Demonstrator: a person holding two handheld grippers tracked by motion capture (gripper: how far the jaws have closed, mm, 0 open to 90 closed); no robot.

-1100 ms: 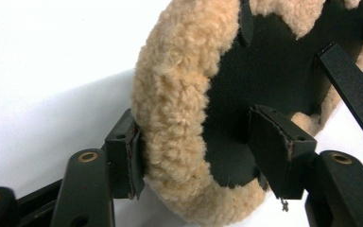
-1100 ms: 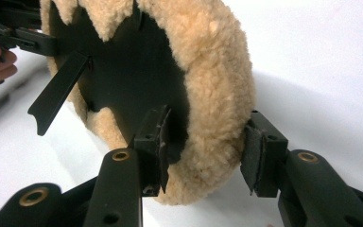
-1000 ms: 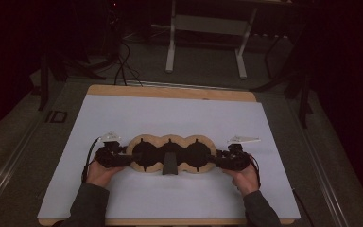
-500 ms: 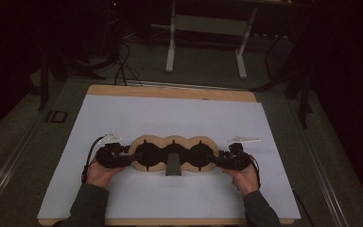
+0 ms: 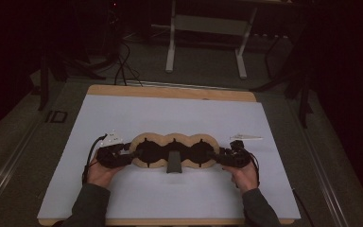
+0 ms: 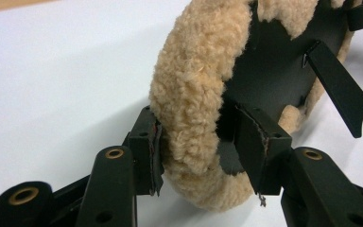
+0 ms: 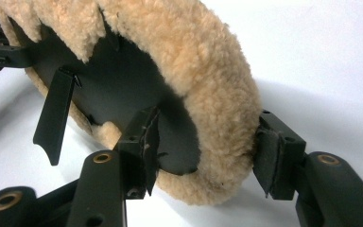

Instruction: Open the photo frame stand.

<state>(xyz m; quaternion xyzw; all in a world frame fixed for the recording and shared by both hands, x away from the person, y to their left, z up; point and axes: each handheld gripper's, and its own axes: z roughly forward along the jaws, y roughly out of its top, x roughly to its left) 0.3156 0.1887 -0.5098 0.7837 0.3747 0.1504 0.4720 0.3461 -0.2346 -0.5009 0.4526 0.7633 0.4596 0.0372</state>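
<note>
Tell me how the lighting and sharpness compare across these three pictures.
High view: dim, room nearly black, slightly soft; only the white table cover reads bright. Left gripper view: well lit, fleece pad sharp, far strap a little soft. Right gripper view: bright, white surface nearly washed out, soft shadow under the pad.

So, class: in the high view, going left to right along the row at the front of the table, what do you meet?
Left hand → left tongs → fleece piece with its black strap at the middle → right tongs → right hand.
</note>
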